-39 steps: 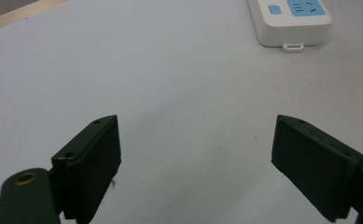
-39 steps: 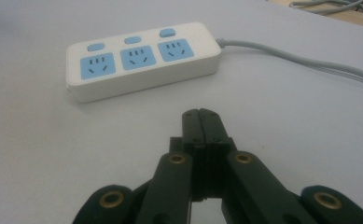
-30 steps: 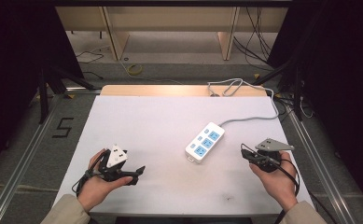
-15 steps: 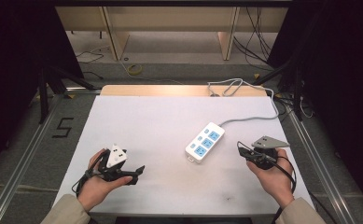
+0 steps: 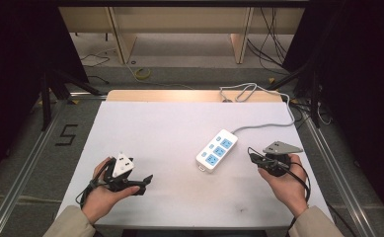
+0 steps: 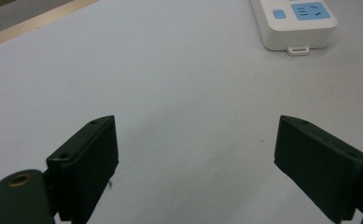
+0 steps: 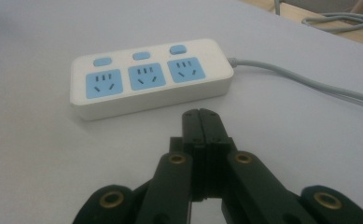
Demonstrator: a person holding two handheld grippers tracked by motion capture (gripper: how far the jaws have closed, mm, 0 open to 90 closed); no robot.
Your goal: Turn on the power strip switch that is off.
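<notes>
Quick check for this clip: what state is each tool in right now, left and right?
Left tool: open, jaws wide apart, nothing between them.
Right tool: closed, jaws pressed together, holding nothing; it points at the power strip.

A white power strip with three blue sockets and three blue switches lies flat on the tabletop, just ahead of the right tongs and well apart from the left tongs. Its grey cord trails toward the far edge.
</notes>
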